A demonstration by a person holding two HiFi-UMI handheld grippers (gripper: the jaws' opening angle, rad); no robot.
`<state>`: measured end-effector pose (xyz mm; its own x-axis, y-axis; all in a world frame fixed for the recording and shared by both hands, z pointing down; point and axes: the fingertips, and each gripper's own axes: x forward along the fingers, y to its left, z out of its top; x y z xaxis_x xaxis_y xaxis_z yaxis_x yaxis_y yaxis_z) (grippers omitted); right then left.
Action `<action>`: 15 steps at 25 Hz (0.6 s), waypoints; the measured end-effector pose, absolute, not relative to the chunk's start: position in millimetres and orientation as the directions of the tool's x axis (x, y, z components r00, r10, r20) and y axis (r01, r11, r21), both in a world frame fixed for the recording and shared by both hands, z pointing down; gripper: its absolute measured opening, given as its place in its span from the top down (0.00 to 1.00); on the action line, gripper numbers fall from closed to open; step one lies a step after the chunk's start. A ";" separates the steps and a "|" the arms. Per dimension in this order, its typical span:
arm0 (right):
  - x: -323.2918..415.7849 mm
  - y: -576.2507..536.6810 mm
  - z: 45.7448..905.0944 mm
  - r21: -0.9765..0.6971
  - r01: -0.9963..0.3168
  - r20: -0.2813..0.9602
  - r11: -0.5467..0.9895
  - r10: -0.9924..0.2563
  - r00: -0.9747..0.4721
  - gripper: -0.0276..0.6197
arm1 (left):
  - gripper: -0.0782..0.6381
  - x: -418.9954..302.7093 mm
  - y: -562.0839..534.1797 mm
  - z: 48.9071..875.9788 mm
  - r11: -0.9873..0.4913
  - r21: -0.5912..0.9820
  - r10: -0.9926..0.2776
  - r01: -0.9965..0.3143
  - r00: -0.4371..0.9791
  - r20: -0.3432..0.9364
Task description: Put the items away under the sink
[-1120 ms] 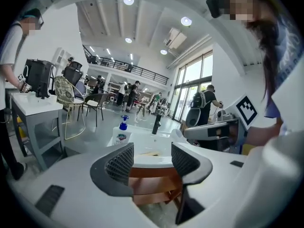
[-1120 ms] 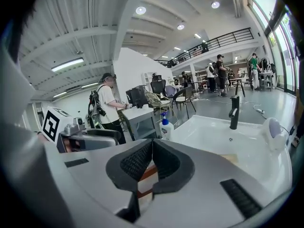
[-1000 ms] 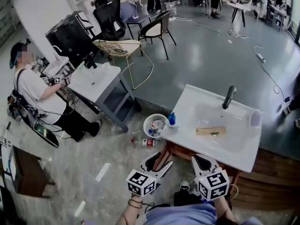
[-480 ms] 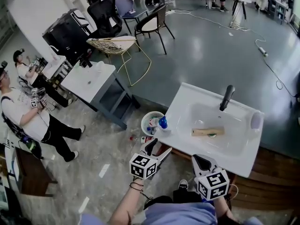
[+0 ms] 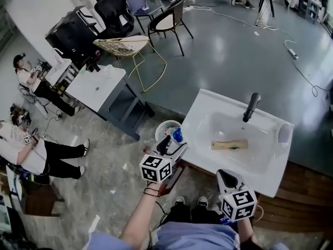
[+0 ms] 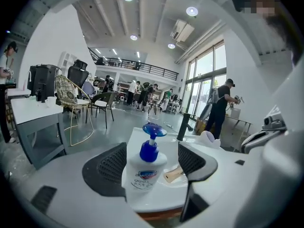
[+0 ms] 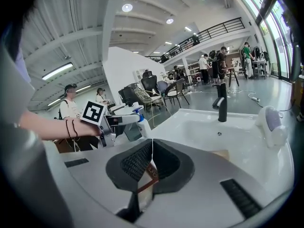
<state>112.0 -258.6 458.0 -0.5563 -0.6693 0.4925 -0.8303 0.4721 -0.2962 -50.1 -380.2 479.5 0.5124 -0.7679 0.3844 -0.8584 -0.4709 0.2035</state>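
Observation:
A white soap bottle with a blue pump stands on the near left corner of the white sink. My left gripper reaches up to it. In the left gripper view the bottle stands between the two open jaws of the left gripper, which have just been opening, and the pads do not press on it. My right gripper hangs at the sink's front edge; in the right gripper view its jaws meet with nothing in them. A wooden brush lies in the basin.
A black faucet stands at the sink's back, and a pale rounded object sits on its right rim. On the floor left of the sink is a white basket with several items. People sit at the far left beside another sink table.
My left gripper has moved forward to the sink's corner, so the soap bottle now stands between its jaws, which stand wider. The right gripper has sunk a little by the sink's front.

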 end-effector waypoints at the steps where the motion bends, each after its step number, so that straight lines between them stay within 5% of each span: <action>1: 112.7 -257.5 457.8 -0.296 -0.834 0.495 0.465 -0.672 -0.551 0.93 | 0.43 -49.1 -382.7 477.7 -0.480 0.196 -0.765 -0.855 0.517 0.384; 9: 111.2 -252.4 460.4 -0.276 -0.861 0.524 0.427 -0.685 -0.507 0.93 | 0.44 -31.1 -394.4 473.0 -0.566 0.128 -0.726 -0.815 0.565 0.392; 15: 105.1 -262.0 446.5 -0.246 -0.881 0.514 0.405 -0.716 -0.473 0.93 | 0.70 -39.2 -402.4 476.5 -0.569 0.089 -0.730 -0.817 0.552 0.403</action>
<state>105.1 -262.0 446.5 -0.4726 -0.7156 0.5144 -0.8807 0.4049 -0.2458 -39.2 -402.4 476.5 0.5523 -0.7299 0.4027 -0.8174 -0.5691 0.0895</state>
